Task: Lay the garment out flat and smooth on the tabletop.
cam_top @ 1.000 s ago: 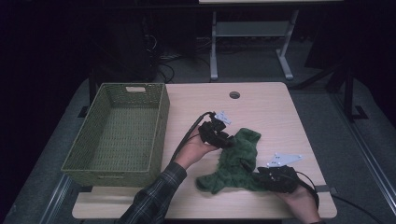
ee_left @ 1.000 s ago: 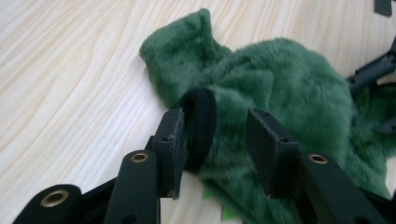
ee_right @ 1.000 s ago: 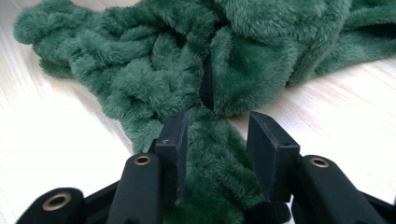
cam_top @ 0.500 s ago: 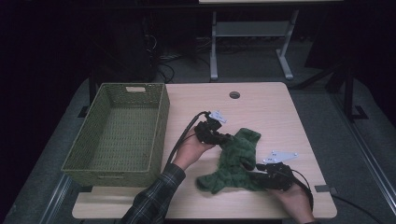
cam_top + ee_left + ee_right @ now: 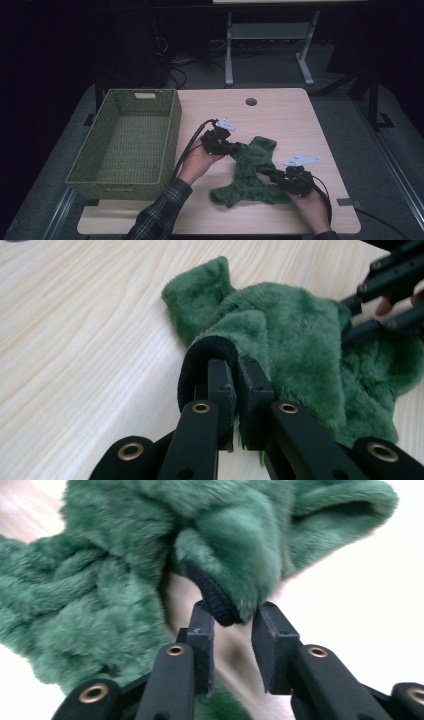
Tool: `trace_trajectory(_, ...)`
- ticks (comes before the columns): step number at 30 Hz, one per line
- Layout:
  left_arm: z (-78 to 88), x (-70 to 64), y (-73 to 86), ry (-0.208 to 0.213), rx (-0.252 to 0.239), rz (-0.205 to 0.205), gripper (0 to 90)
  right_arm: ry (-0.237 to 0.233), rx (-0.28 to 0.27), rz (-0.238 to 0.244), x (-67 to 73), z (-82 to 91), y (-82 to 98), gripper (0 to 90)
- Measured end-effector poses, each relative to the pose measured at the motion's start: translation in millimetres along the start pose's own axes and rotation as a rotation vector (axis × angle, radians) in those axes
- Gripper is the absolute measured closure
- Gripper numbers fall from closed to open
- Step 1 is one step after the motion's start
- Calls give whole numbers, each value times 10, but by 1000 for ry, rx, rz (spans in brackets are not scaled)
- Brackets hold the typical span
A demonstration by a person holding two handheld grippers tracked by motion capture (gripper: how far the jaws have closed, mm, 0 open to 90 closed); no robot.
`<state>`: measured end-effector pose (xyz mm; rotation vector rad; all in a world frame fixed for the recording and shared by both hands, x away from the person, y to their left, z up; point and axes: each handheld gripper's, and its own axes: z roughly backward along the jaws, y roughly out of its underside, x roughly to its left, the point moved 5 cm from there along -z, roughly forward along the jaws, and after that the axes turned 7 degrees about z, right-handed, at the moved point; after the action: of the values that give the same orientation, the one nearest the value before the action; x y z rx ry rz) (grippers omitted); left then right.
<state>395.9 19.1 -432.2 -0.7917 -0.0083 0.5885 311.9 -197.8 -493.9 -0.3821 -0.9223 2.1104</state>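
Here the left gripper [image 5: 231, 148], its forearm angling in from the tabletop's near edge, pinches the black cuff of the green fleece garment [image 5: 252, 172] lying near that edge. The right gripper [image 5: 272, 176], hand low, has been closing; its jaws flank another cuff, not yet pressing.

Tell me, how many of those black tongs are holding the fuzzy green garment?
2. The left tongs pinch its black-trimmed edge on the side nearer the green woven basket; the right tongs have been closing on the green fleece garment at its near right edge.
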Motion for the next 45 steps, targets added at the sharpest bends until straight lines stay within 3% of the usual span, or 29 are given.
trace_trajectory(5, 86, 9, 58, -9, 11, -10, 856, 6, -48, 1, -117, 32, -74, 841)
trace_trajectory(10, 200, 38, 127, -41, 21, -2, 859, 49, -105, 27, -245, 153, -253, 858)
trace_trajectory(12, 233, 42, 178, -51, 27, 13, 861, 60, -143, 34, -341, 245, -375, 861)
trace_trajectory(16, 205, 1, 318, -63, 58, 40, 862, 62, -151, 55, -387, 262, -481, 864)
trace_trajectory(19, 146, 7, 435, -69, 96, 50, 862, 45, -108, 78, -424, 161, -523, 864)
trace_trajectory(21, 74, 48, 526, -71, 122, 63, 862, 17, -48, 69, -475, -5, -493, 864)
trace_trajectory(27, -72, 106, 625, -86, 153, 72, 861, -15, 42, 70, -530, -239, -392, 864)
trace_trajectory(33, -148, 112, 658, -86, 165, 60, 855, -35, 126, 69, -495, -329, -292, 864)
trace_trajectory(37, -163, 111, 655, -86, 161, 58, 826, -44, 140, 77, -466, -352, -250, 856)
trace_trajectory(39, -131, 99, 630, -83, 151, 63, 743, -47, 132, 72, -464, -329, -247, 825)
trace_trajectory(41, -73, 76, 592, -81, 133, 79, 669, -50, 116, 63, -469, -260, -267, 758)
trace_trajectory(45, 118, 41, 445, -70, 80, 62, 570, -36, 70, 55, -525, -44, -347, 625)
